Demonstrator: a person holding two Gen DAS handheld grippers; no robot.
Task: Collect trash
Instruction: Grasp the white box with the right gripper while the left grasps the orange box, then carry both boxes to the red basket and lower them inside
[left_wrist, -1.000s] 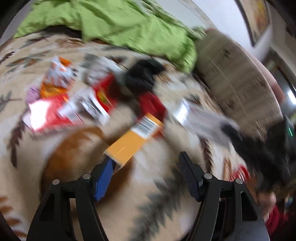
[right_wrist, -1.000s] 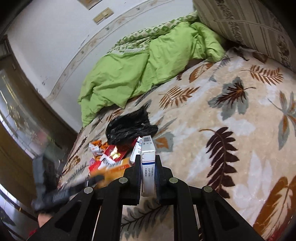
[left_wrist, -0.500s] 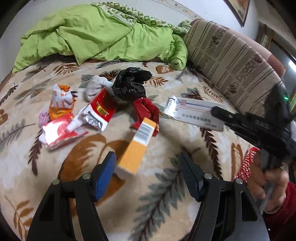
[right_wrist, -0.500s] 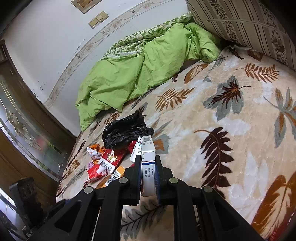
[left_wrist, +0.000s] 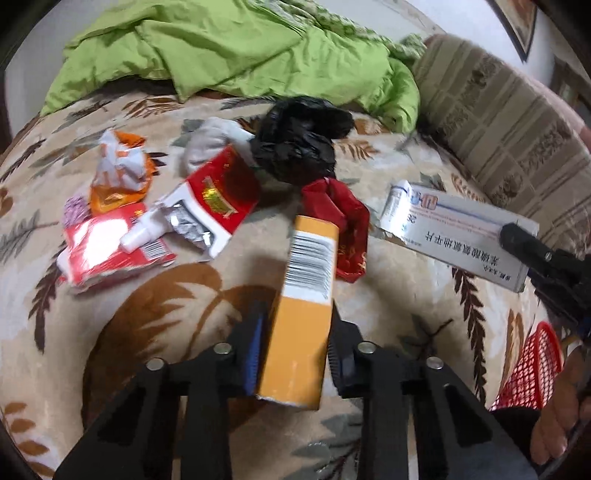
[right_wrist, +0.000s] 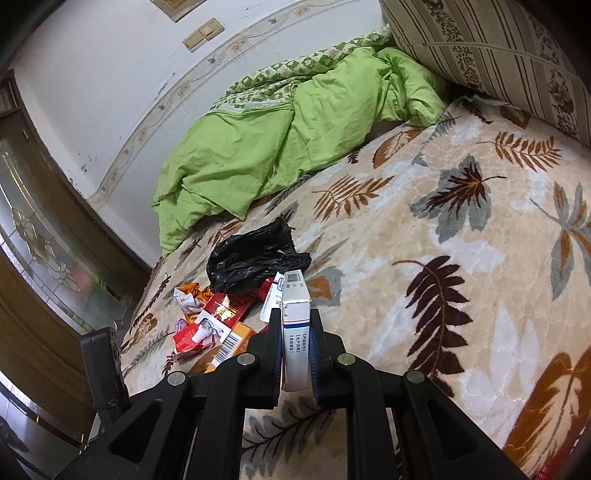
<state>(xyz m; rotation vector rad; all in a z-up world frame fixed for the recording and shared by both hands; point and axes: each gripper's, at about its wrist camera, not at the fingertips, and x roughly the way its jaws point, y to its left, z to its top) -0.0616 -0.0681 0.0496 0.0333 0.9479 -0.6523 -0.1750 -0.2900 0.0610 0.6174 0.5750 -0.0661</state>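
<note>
An orange box (left_wrist: 303, 295) with a barcode stands tilted between the jaws of my left gripper (left_wrist: 295, 332). The jaws are closing and both pads touch its sides. It also shows low in the right wrist view, orange box (right_wrist: 236, 341). My right gripper (right_wrist: 295, 317) is shut on a white and blue medicine box (right_wrist: 294, 295), seen from the left wrist as a long white box (left_wrist: 454, 232) held above the bed. Loose trash lies on the leaf-patterned blanket (left_wrist: 166, 295): a black plastic bag (left_wrist: 299, 144), a red cigarette pack (left_wrist: 218, 195), a dark red wrapper (left_wrist: 343, 221) and a red-and-white packet (left_wrist: 107, 247).
A green quilt (left_wrist: 240, 48) is heaped at the back and a striped pillow (left_wrist: 509, 136) lies at the right. A red mesh basket (left_wrist: 532, 373) sits beside the bed at the lower right, near a person's hand (left_wrist: 554, 435). An orange-white crumpled wrapper (left_wrist: 118, 166) lies far left.
My left gripper's jaws have closed in from wide apart onto the orange box, which now sits between them. The right gripper has kept still with the white box.
</note>
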